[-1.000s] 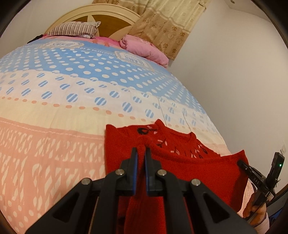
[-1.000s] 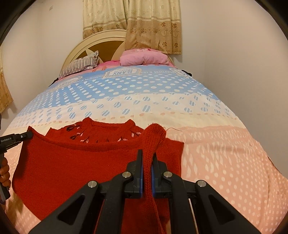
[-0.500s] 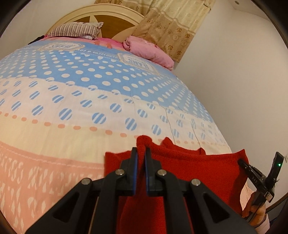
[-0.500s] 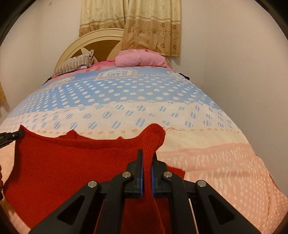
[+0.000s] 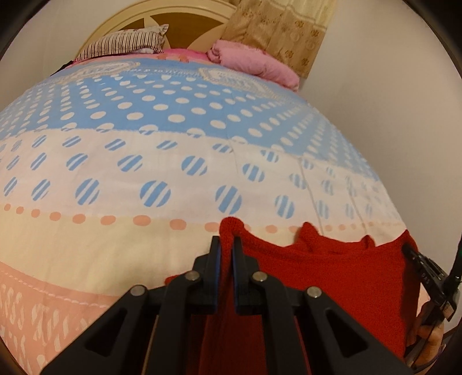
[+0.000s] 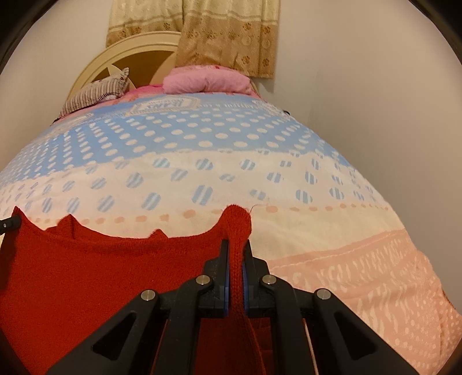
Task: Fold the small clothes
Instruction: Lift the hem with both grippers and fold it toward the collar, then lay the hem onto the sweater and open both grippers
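A small red knit sweater [image 5: 332,277] is held between both grippers over the bedspread [image 5: 144,161]. My left gripper [image 5: 225,245] is shut on its left corner, a bunch of knit sticking out past the tips. My right gripper [image 6: 236,248] is shut on the sweater's [image 6: 86,268] right corner. The held edge stretches between them and covers the sweater's collar and patterned front. The right gripper also shows at the right edge of the left wrist view [image 5: 424,271].
The bedspread [image 6: 202,161] has blue, cream and pink bands with dots. A striped pillow [image 5: 124,43] and a pink pillow [image 5: 254,62] lie by the headboard [image 5: 173,14]. A white wall [image 5: 389,115] runs along the bed's right side.
Both grippers have carried the held sweater edge forward, towards the headboard. The edge now covers the collar and patterned front that showed one second ago.
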Demonstrator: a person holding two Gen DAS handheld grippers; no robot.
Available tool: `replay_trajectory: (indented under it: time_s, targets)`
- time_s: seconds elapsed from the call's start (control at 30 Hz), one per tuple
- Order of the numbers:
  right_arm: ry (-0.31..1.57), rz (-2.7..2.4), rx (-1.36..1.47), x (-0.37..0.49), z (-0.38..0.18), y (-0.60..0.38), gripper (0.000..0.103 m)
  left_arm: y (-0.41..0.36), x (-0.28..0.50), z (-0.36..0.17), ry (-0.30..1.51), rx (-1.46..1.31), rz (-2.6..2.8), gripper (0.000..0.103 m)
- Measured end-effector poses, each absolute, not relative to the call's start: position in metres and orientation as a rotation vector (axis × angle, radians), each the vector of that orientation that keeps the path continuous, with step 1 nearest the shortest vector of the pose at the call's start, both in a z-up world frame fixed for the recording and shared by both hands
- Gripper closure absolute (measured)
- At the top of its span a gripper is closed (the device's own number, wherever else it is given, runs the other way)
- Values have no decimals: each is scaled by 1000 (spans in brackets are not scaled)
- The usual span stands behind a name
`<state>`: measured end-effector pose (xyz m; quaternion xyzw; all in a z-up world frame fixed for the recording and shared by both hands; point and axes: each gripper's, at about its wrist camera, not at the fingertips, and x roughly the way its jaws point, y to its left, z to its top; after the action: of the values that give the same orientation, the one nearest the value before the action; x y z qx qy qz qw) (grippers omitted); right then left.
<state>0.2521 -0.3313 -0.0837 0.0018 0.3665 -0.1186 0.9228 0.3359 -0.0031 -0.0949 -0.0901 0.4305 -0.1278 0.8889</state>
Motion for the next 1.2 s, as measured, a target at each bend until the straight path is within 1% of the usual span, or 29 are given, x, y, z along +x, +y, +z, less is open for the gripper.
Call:
replay_trajectory:
  time_s: [0.4, 0.6, 0.77, 0.83, 0.87, 0.93, 0.97, 1.03, 1.1, 1.2]
  targets:
    - [847, -275, 58, 269, -108, -348, 97, -19, 346, -111, 943, -104, -228, 96]
    - [920, -281, 114, 277, -120, -359, 97, -26, 349, -115, 956, -56, -189, 89]
    - [939, -326, 51, 282, -122, -352, 96, -38, 346, -114, 940, 38, -131, 85]
    - [946, -343, 12, 285, -122, -347, 96, -41, 346, -115, 931, 75, -99, 80]
    - [948, -349, -2, 286, -122, -345, 93, -44, 345, -115, 924, 99, -75, 77]
    - [951, -353, -24, 286, -121, -343, 93, -45, 344, -115, 917, 124, -48, 69]
    - [947, -336, -3, 284, -119, -346, 93, -44, 344, -115, 916, 131, -34, 66]
    - [922, -294, 86, 276, -109, -358, 92, -40, 345, -114, 918, 124, -11, 55]
    - [856, -307, 166, 260, -93, -371, 92, -36, 346, -114, 922, 110, -1, 50]
    - [752, -399, 205, 231, -69, -386, 92, -37, 346, -114, 923, 113, 5, 49]
